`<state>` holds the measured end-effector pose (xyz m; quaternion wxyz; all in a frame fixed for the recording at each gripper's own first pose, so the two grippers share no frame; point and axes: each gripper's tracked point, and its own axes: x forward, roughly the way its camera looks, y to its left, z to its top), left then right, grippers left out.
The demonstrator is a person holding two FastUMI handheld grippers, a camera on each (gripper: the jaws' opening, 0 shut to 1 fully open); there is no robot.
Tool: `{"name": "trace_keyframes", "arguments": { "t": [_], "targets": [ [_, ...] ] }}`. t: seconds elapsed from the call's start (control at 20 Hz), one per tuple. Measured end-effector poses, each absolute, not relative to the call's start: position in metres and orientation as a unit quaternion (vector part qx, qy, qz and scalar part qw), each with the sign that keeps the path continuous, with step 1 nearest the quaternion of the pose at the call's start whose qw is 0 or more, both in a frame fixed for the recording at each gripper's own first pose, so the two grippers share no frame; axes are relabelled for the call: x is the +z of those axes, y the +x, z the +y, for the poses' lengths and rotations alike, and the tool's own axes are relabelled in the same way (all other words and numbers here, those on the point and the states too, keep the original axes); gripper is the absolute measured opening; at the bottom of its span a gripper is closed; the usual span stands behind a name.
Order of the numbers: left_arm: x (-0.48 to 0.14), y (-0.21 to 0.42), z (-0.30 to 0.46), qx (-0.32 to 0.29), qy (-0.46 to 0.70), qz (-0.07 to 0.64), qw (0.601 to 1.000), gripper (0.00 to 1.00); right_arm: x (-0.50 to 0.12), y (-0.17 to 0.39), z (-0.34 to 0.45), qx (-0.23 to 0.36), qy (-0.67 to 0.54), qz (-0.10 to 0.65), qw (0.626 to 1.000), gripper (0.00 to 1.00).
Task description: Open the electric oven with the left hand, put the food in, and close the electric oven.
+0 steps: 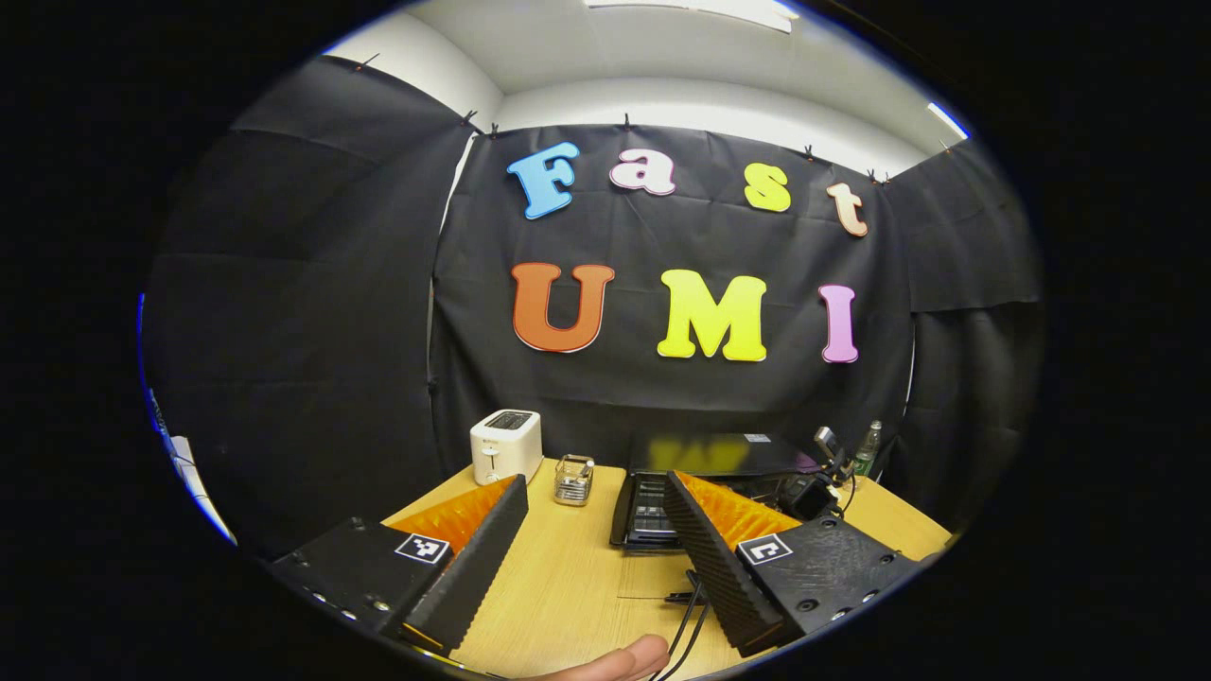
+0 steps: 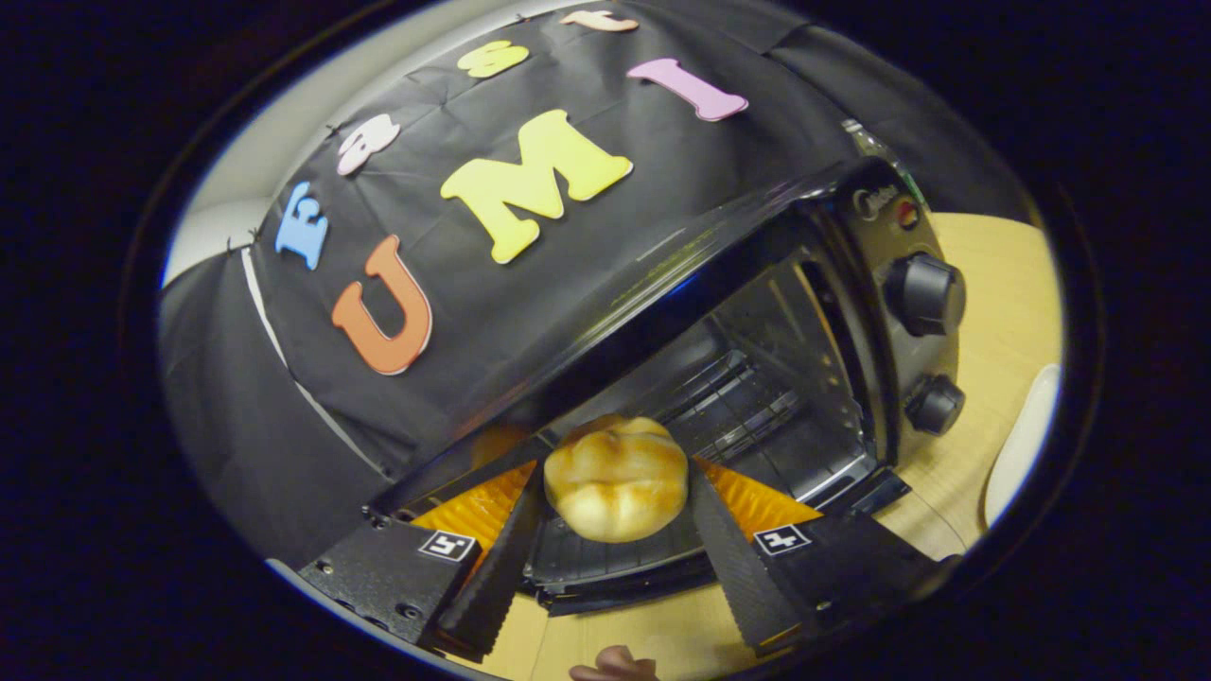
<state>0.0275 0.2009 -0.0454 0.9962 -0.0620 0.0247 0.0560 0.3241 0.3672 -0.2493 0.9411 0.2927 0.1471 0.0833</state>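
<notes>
In the right gripper view, a golden round bun (image 2: 615, 480) sits between the fingers of my right gripper (image 2: 615, 473), which is shut on it. The bun hangs just in front of the black electric oven (image 2: 880, 236), over its lowered door (image 2: 615, 567). The oven's mouth is open and the wire rack (image 2: 747, 407) shows inside. In the left gripper view, the oven (image 1: 710, 456) stands at the back of the table with its door (image 1: 648, 515) folded down. My left gripper (image 1: 594, 484) is open, holds nothing and stays well back from the oven.
A white toaster (image 1: 506, 445) and a small glass holder (image 1: 573, 480) stand left of the oven on the wooden table (image 1: 568, 586). A bottle (image 1: 866, 446) stands at the back right and cables (image 1: 691, 605) run across the table. A white plate (image 2: 1022, 445) lies beside the oven's two knobs (image 2: 925, 293).
</notes>
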Motion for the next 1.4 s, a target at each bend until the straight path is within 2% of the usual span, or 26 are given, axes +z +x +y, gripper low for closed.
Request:
{"name": "trace_keyframes", "arguments": {
  "t": [0.4,0.6,0.95,1.15,1.25,1.3,1.4],
  "targets": [
    [-0.064,0.033,0.225,0.079,-0.065,0.047,0.994,0.94,-0.243,0.36,0.359,0.049,0.214,0.082,0.972,0.89],
    [-0.063,0.034,0.21,0.068,-0.06,0.05,0.995,0.94,-0.246,0.356,0.37,0.079,0.204,0.1,0.971,0.94],
    [-0.056,0.023,0.19,0.057,-0.049,0.048,0.996,0.94,-0.243,0.3,0.348,0.103,0.208,0.114,0.966,0.96],
    [-0.057,0.02,0.177,0.045,-0.049,0.048,0.997,0.94,-0.221,0.266,0.321,0.124,0.199,0.101,0.967,0.96],
    [-0.061,0.02,0.171,0.043,-0.041,0.052,0.997,0.97,-0.21,0.247,0.311,0.15,0.203,0.109,0.962,0.96],
    [-0.063,0.022,0.168,0.042,-0.037,0.054,0.997,0.94,-0.201,0.236,0.307,0.171,0.203,0.11,0.958,0.96],
    [-0.073,0.027,0.158,0.036,-0.029,0.068,0.997,0.94,-0.18,0.217,0.288,0.197,0.198,0.102,0.955,0.96]
  ]
}}
